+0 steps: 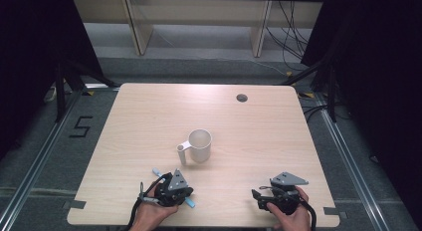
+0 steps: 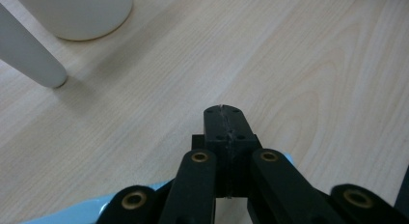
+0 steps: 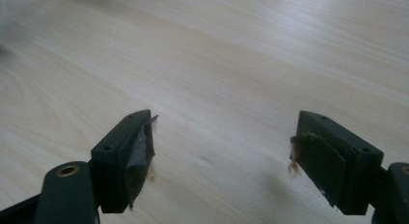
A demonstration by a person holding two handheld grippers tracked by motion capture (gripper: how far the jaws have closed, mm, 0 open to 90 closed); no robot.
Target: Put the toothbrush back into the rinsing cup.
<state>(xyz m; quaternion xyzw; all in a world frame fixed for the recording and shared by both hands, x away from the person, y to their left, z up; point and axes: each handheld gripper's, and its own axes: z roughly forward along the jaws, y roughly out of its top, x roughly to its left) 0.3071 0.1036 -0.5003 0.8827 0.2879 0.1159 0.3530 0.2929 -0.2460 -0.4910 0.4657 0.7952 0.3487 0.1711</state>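
High view: the table [image 1: 149, 116] carries a white mug [image 1: 198, 146] near its middle, handle toward the near-left corner. Close to the near edge, the left gripper [image 2: 225, 119] is clenched on nothing, and the right gripper [image 3: 222, 151] stands released, empty. Clenched jaws would likely shove the mug, perhaps tipping it, unless they part first.

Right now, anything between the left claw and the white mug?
Nothing visible. Only bare table lies between the left claw, jaws shut and empty, and the white mug; its handle points toward that claw.
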